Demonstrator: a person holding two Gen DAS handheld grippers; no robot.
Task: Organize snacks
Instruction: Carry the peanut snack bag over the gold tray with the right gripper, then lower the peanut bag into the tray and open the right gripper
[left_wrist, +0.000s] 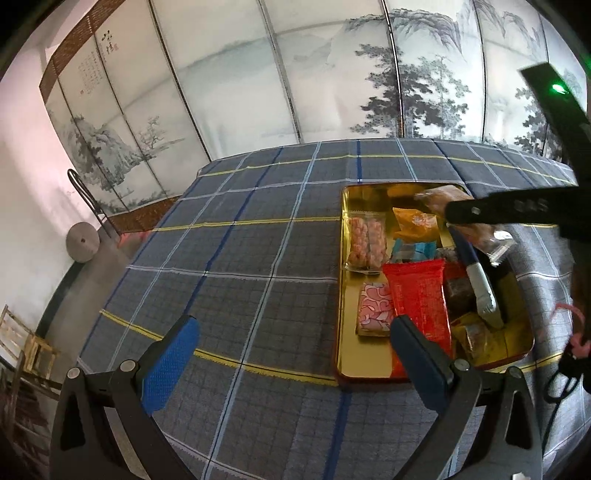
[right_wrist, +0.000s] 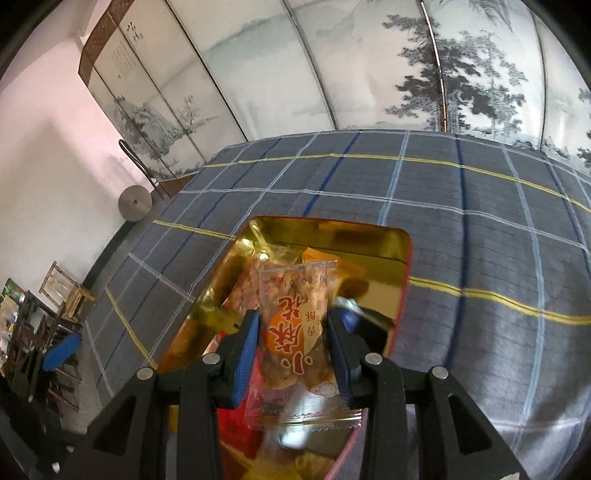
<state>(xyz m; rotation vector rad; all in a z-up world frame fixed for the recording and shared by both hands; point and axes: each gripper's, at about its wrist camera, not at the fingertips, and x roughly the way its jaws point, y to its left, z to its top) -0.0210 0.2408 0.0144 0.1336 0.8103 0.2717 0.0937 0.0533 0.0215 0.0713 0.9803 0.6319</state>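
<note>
A gold tin tray (left_wrist: 349, 356) with a red rim lies on the plaid cloth and holds several snack packs: a clear pack of pink sweets (left_wrist: 365, 242), a pink patterned pack (left_wrist: 375, 308), a red pack (left_wrist: 419, 295) and orange ones. My left gripper (left_wrist: 295, 354) hovers open and empty at the tray's near left corner. My right gripper (right_wrist: 293, 338) is shut on a clear snack bag (right_wrist: 295, 317) with an orange label, held above the tray (right_wrist: 391, 240). In the left wrist view the right gripper (left_wrist: 480, 214) reaches over the tray's far end with that bag (left_wrist: 439, 195).
The blue-grey plaid tablecloth (left_wrist: 240, 266) covers the table, bare to the left and behind the tray. A painted folding screen (left_wrist: 258, 74) stands behind. A chair back (left_wrist: 83, 192) and wooden furniture (left_wrist: 22, 343) are at the left.
</note>
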